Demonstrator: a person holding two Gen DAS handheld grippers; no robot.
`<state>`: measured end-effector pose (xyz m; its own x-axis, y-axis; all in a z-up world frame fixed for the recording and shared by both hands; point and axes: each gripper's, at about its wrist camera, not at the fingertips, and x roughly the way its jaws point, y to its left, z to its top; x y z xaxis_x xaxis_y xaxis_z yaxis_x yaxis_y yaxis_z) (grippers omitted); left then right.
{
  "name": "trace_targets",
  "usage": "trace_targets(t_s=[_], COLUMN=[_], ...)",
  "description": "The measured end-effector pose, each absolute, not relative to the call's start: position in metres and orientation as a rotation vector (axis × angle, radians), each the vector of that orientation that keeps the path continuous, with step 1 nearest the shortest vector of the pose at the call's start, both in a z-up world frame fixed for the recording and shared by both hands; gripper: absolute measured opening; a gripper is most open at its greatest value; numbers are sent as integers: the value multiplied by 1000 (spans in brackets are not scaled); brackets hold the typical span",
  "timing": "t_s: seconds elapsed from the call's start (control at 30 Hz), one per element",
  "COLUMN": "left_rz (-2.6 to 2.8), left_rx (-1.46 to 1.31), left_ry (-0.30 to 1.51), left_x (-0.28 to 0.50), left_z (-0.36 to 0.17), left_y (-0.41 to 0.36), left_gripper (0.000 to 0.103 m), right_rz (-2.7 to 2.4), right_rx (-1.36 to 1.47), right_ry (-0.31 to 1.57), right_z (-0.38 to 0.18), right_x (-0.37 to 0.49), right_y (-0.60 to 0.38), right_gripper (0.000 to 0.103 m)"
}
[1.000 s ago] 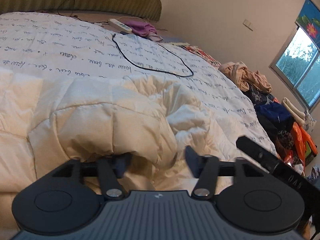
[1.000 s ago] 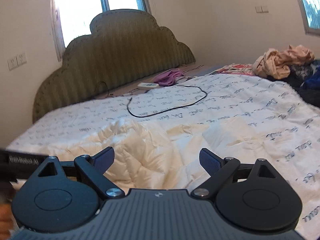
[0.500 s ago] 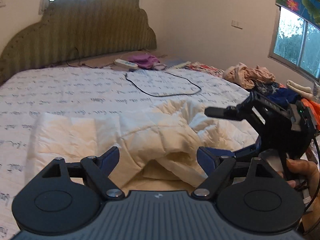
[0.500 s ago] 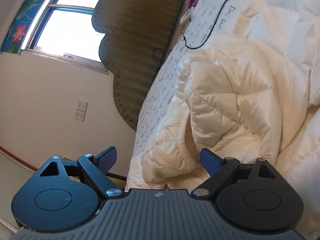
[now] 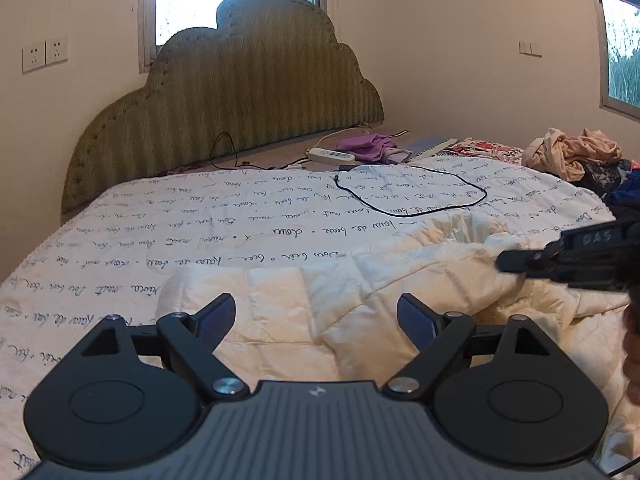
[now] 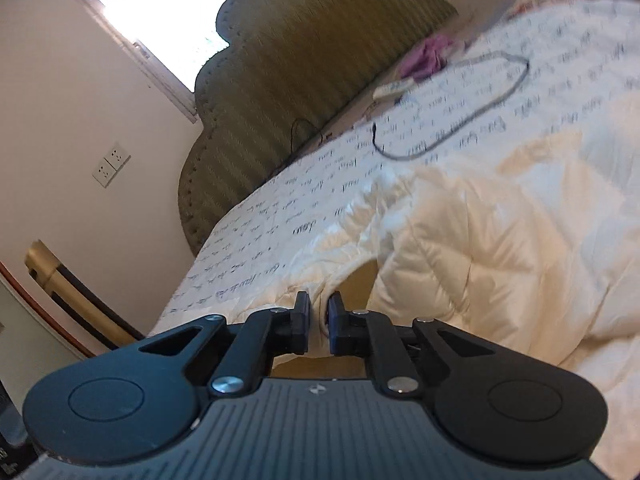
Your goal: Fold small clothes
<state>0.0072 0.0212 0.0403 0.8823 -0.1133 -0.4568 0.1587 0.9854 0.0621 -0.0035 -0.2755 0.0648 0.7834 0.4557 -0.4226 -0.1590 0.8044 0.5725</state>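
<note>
Folding barely begun: your right gripper (image 6: 319,320) is pinched on the cream quilted garment's (image 6: 500,248) edge at 6 o'clock, your left gripper (image 5: 316,316) wide open, empty.

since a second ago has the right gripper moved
Yes: the right gripper dropped to the cream garment edge, nearer the headboard side, and closed on it.

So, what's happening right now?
Left hand-held gripper open, empty. Right hand-held gripper just closed, pinching cream quilted garment edge. Black cable beyond, clear.
</note>
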Motion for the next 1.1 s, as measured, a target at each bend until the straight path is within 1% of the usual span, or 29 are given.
trace_targets(t_s=[0.1,0.17,0.3,0.4,0.5,0.53,0.57,0.63,0.67,0.7,0.73,0.77,0.83,0.9,0.97,1.03,1.1], left_rz=[-113,-91,-81,-83,-94,-101,-109,-117,-118,-119,-122,-125,-126,-122,-120,-121,-113], left_rx=[168,201,213,203,208,211,215,231,244,260,271,276,269,243,207,178,167], left_ry=[440,435,471,491,533,550,566,589,593,592,584,567,537,521,524,541,584], left_x=[9,10,17,19,25,27,28,28,27,25,23,21,21,26,33,41,49], left_z=[38,35,26,21,14,11,7,1,-1,-2,-1,1,9,16,19,16,8], left_y=[17,15,15,17,15,13,11,7,5,4,4,4,5,5,6,7,7], left_gripper=[89,92,93,93,93,93,93,93,93,93,93,93,93,93,93,93,93], right_rz=[260,192,102,129,147,106,53,11,8,9,20,32,28,3,49,119,158], right_rx=[372,288,244,223,-2,-104,-186,-235,-211,-163,-112,-61,-22,7,17,-4,-53], right_ry=[490,456,437,345,195,183,214,372,484,561,595,594,530,426,362,368,416], right_z=[89,96,94,97,110,110,107,93,83,74,70,70,84,104,117,118,104], right_x=[-19,-27,-37,-59,-84,-86,-79,-56,-43,-36,-33,-35,-41,-43,-40,-28,-9], right_y=[-283,-293,-317,-323,-299,-289,-282,-283,-291,-300,-308,-315,-322,-322,-314,-303,-289], right_gripper=[13,13,13,13,12,11,11,22,31,32,32,32,36,46,45,46,48])
